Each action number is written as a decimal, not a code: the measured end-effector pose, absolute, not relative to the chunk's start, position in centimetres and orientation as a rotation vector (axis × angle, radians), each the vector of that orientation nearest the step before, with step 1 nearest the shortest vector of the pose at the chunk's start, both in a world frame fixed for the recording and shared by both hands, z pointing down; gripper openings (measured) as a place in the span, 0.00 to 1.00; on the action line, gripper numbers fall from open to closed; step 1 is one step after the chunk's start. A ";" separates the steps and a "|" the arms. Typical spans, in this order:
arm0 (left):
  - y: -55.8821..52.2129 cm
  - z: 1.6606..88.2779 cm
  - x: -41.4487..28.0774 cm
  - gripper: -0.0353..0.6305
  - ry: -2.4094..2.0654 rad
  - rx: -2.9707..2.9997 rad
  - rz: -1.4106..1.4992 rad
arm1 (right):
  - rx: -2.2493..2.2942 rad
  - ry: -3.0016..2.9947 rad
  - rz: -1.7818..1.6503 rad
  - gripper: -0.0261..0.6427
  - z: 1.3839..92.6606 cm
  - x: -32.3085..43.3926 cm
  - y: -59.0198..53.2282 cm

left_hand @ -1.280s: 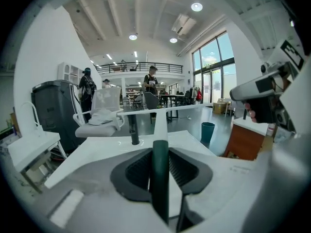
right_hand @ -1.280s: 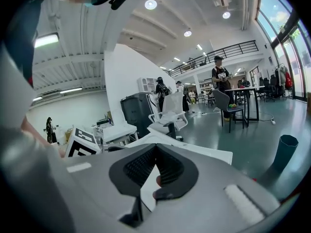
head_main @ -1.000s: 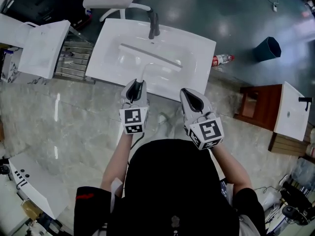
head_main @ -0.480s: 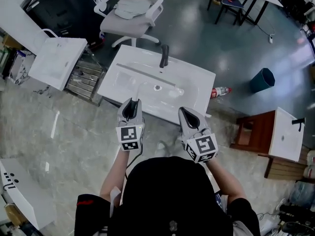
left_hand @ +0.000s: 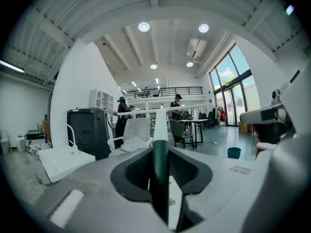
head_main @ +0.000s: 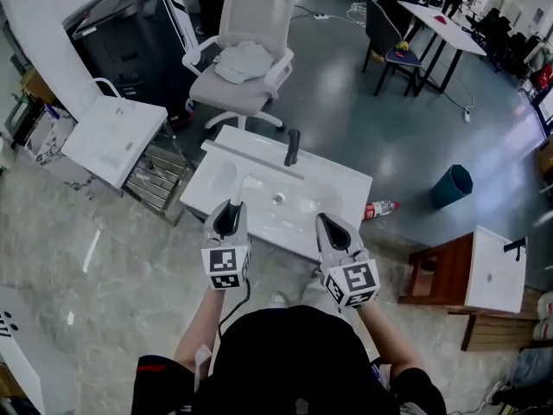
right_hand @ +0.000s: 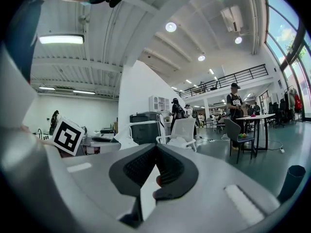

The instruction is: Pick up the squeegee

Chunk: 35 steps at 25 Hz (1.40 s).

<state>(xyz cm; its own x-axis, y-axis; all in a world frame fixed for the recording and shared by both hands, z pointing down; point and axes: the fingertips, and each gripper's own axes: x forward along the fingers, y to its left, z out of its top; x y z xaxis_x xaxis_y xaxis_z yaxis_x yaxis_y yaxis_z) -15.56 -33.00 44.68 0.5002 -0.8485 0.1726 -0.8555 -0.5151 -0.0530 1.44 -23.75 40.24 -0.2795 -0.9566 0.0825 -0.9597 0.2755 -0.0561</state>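
- Your left gripper (head_main: 232,207) points forward and about level, its jaws clamped on the dark handle of the squeegee (left_hand: 159,178) — its marker cube (head_main: 225,268) faces up at you.
- Your right gripper (head_main: 328,225) is held beside the left one but apart from it. Its jaws seem to meet at the tips, with nothing between them.
- Your left forearm (head_main: 200,322) and right forearm (head_main: 384,331) reach out ahead of your chest — elbows bent, the two grippers at roughly the same reach.

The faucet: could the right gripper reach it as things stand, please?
Probably yes: the right gripper is empty over the sink's near edge, bare basin lies before the faucet, and the left gripper holds the squeegee aside.
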 end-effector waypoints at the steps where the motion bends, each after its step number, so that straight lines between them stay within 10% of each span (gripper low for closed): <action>1: -33.0 44.4 -15.6 0.21 -1.526 2.691 0.271 | 1.874 -2.485 0.137 0.04 39.9 1.4 -23.7; 35: -31.1 36.2 -11.3 0.21 -1.409 2.842 0.013 | 1.979 -2.469 -0.063 0.04 34.3 2.1 -21.5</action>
